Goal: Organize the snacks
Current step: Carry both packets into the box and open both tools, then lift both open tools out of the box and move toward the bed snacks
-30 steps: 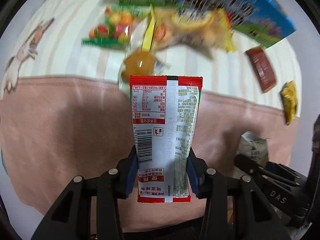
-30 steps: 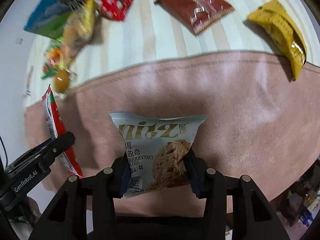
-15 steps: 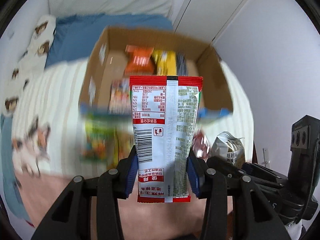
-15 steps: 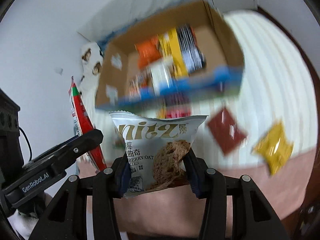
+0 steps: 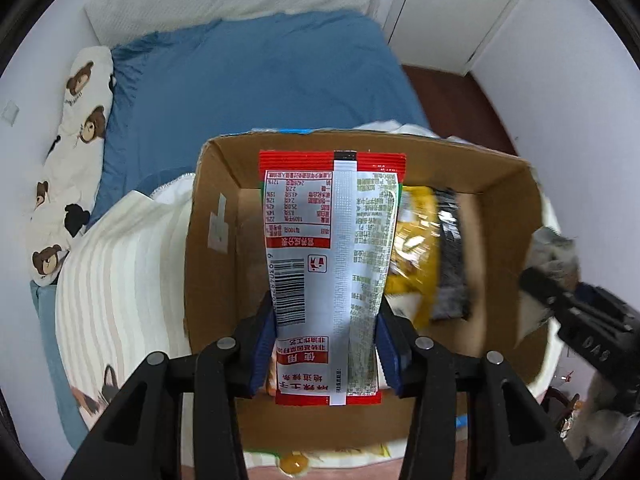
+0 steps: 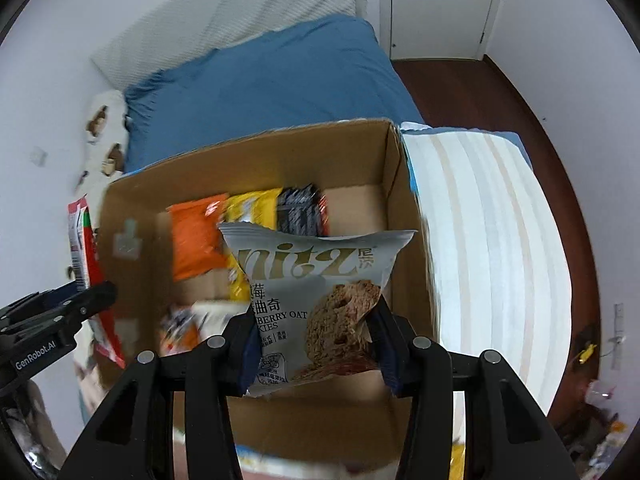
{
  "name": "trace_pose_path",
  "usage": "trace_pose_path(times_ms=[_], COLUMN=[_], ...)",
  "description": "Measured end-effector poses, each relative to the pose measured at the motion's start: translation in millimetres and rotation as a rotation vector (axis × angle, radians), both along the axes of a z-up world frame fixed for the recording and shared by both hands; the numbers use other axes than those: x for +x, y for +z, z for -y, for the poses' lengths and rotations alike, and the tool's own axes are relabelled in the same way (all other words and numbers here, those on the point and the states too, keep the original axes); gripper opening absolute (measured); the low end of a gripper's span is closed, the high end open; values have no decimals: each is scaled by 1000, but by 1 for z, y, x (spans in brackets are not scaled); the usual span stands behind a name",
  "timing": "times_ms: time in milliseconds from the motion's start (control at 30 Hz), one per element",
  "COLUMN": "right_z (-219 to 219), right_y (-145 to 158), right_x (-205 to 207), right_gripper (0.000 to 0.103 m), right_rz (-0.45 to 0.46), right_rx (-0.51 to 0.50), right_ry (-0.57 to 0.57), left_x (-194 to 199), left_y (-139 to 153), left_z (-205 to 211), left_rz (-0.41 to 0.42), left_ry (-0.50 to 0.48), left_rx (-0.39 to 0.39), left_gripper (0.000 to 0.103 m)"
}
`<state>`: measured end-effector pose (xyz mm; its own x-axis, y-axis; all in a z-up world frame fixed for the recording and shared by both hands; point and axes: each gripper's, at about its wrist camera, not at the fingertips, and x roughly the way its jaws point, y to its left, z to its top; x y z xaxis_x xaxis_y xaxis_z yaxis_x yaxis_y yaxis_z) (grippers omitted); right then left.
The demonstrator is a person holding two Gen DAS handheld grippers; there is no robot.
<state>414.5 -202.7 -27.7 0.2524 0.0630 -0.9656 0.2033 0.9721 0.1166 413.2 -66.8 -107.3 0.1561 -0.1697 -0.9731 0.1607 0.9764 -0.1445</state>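
- The left tongs [image 5: 326,346] were clamped on a red-and-white snack packet [image 5: 332,264], which stood upright between the blue pads, its printed back and barcode facing the camera.
- That packet hung above the open cardboard box [image 5: 208,240], over its left half.
- The right tongs [image 6: 316,354] gripped a grey cookie bag [image 6: 316,280] by its lower part; the bag stood upright, tilted a little, over the middle of the same cardboard box [image 6: 404,216].
- In the right view the left tongs [image 6: 60,312] and the edge of the red-and-white snack packet [image 6: 82,248] showed just beside the box's left wall.
- In the left view the right tongs [image 5: 576,312] showed blurred at the box's right wall.
- Counted: two tongs, two held packets, one box.
- Inside the box, along the far side, lay one orange packet [image 6: 196,240], one yellow packet [image 6: 252,210] and one dark packet [image 6: 302,210], side by side and touching.
- Nearer the front of the box lay more packets, too blurred to count.
- The box sat on a cream striped blanket [image 6: 480,240] on the bed, with a blue duvet [image 5: 256,80] behind it and a bear-print pillow [image 5: 68,160] to the left.
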Motion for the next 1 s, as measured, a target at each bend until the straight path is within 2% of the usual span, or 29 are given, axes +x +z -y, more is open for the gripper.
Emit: trace_pose_path(times_ms=[167,300,333,367,433,500,767,1000], right_z=[10,11,10,8,9,6,-13,-30], right_y=[-35,-61,-67,-72,-82,-88,-94,-88], right_x=[40,60,65,68,72,75,69,46], right_gripper=[51,52,57,76,99,99,99,99], right_rz=[-37,-57,-71,-82,-97,-96,-108,-99], right_rx=[-19,-41,-43,-33,-5,-13,-29,-11], right_ry=[-25,-26,-22,-21,-34,-23,30,47], left_x=[29,44,47,47,50,51,45,29], left_y=[-31,-53,-57,-56,-60,-60,-58,-52], left_z=[-5,-9,-11,-11,-16,-20,-16,-14], left_rz=[-48,-102,-115,-121,-121,-108,-96,-22], left_ry=[6,15,17,24,45,70,58,64], left_rx=[50,45,48,45,31,-1,-18,7], left_gripper=[44,47,50,52,78,90,94,94])
